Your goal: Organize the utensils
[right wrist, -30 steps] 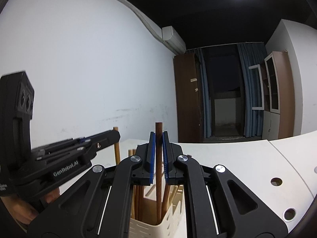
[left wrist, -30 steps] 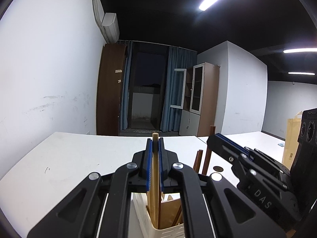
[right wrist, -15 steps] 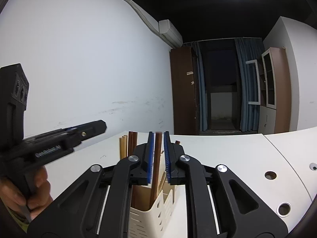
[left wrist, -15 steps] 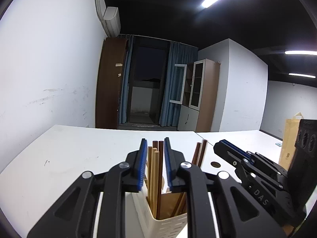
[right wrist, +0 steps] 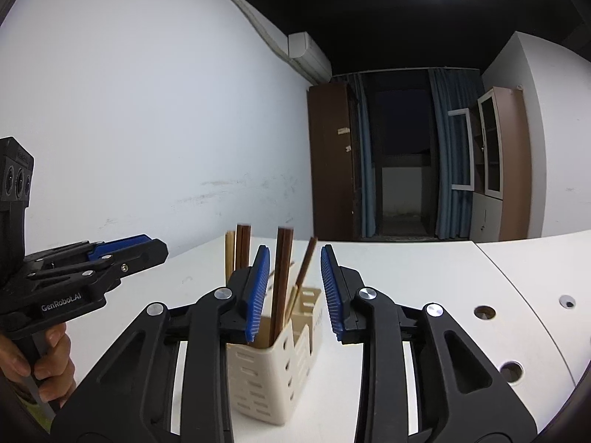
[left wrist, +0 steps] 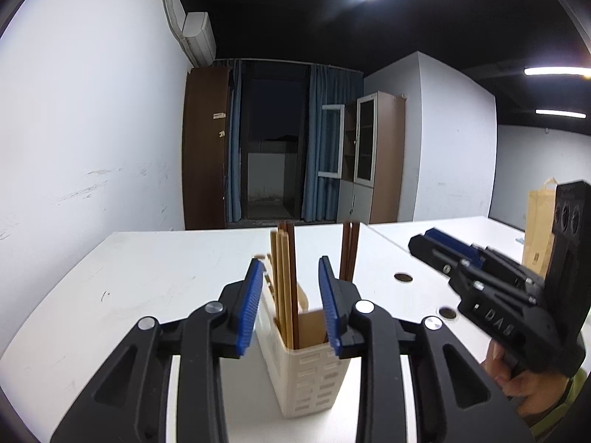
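Now at the release step, by the look of it. Left hand-held gripper (left wrist: 290, 304) spread wide, blue pads either side of the cream slotted holder (left wrist: 303, 365), gripping nothing. Right hand-held gripper (right wrist: 293, 291) likewise wide apart and empty, framing the same holder from the other side.

Chopsticks standing in the holder: pale sticks (left wrist: 279, 280) and a darker one upright in the near compartment of the left wrist view, dark brown pair (left wrist: 349, 254) in a farther compartment. From the right wrist view, one dark stick (right wrist: 280, 280) upright between the pads but touching neither, a thinner one (right wrist: 304, 269) leaning to the right, more sticks behind the left pad. Exact compartment for each hard to tell.

Holder upright on the white bench (left wrist: 155, 277). No loose utensils visible on the bench surface in either view; areas below and behind both cameras unseen. Brown paper bag (left wrist: 539, 229) far off to the right.

Judgement: deposit finished for this pair of sticks, sorting by colour seemingly under way. Next move likely calls for drawing both grippers up and back clear of the stick tops without knocking them, then looking for any remaining utensils out of frame.
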The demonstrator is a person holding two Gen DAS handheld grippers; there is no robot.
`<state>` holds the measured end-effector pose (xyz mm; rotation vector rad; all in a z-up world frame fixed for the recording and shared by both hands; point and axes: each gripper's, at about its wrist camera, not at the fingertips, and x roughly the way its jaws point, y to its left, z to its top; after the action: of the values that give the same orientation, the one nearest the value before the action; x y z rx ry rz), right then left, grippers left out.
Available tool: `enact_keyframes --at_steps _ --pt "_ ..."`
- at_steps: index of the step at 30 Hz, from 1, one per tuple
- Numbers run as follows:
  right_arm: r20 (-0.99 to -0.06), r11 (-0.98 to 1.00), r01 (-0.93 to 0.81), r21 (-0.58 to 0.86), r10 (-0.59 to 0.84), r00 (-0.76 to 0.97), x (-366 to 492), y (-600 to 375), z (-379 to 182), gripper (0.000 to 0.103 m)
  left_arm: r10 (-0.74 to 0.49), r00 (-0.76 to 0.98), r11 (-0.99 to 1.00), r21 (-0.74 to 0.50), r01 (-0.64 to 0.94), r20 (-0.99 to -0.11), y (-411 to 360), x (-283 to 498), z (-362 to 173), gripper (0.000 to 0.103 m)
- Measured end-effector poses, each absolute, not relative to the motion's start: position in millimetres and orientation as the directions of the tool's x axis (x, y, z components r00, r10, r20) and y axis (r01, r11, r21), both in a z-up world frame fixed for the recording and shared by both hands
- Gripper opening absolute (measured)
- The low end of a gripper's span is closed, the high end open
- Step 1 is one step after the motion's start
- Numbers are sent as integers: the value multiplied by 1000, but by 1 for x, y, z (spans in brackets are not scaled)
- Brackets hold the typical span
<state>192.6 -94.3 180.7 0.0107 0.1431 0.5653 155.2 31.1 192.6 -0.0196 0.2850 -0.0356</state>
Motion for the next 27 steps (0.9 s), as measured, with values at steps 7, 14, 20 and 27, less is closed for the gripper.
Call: enact_keyframes --at_steps 7,14,20,27 --pt "-194 840 -542 36 537 821 173 -98 167 41 -59 937 998 -23 55 -344 25 141 169 45" --pt "-235 845 -535 19 524 819 150 -103 153 51 -63 928 998 -46 49 -368 34 128 152 57" --pt "-290 846 -533 31 518 805 139 -110 135 61 -70 921 997 -62 50 -383 34 115 136 66" --pt "-328 848 -527 50 513 793 124 -120 112 76 -36 920 999 -15 32 -391 27 98 115 82"
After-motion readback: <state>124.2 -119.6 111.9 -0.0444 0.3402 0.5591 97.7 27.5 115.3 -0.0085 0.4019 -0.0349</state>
